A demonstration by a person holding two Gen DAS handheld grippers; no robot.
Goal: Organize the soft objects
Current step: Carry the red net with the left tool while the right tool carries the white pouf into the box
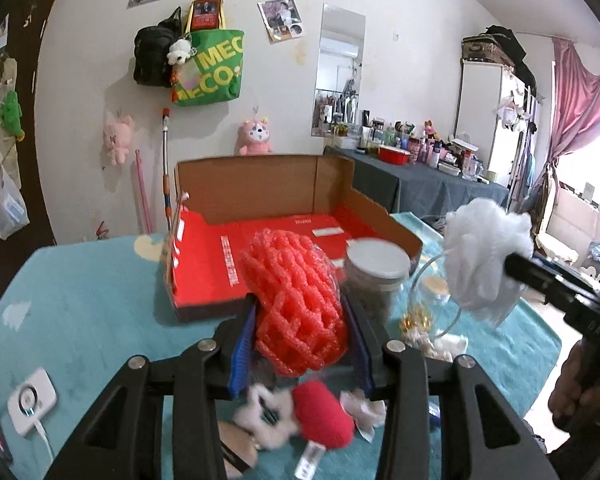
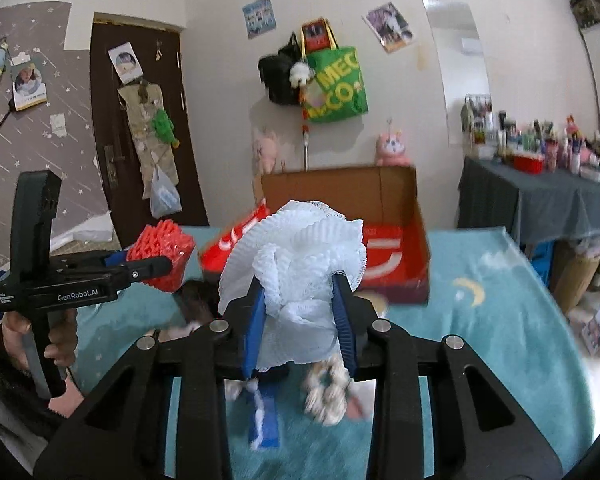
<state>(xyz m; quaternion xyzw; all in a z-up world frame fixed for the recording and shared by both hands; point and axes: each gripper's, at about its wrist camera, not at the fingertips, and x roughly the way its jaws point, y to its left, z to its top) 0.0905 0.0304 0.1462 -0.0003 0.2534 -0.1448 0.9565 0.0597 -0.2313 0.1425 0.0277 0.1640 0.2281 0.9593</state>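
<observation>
My left gripper (image 1: pixel 300 312) is shut on a coral-red foam net (image 1: pixel 296 300), held above the teal-covered table (image 1: pixel 80 308). From the right wrist view the same red net (image 2: pixel 162 254) shows at the left, in the left gripper (image 2: pixel 152 268). My right gripper (image 2: pixel 300 308) is shut on a white mesh bath puff (image 2: pixel 300 256), which bulges out above the blue pads. That white puff (image 1: pixel 484 256) also appears at the right of the left wrist view. An open cardboard box with a red inside (image 1: pixel 284 240) lies just beyond both. Below sit a red plush piece (image 1: pixel 324 416) and a white scrunchie (image 1: pixel 264 412).
A lidded jar (image 1: pixel 376 276) and a round glass bowl (image 1: pixel 432 300) stand right of the box. A white charger (image 1: pixel 30 400) lies at the table's left. A cream scrunchie (image 2: pixel 328 392) and a blue-and-white tag (image 2: pixel 264 420) lie under the right gripper. A cluttered dark side table (image 1: pixel 420 176) stands behind.
</observation>
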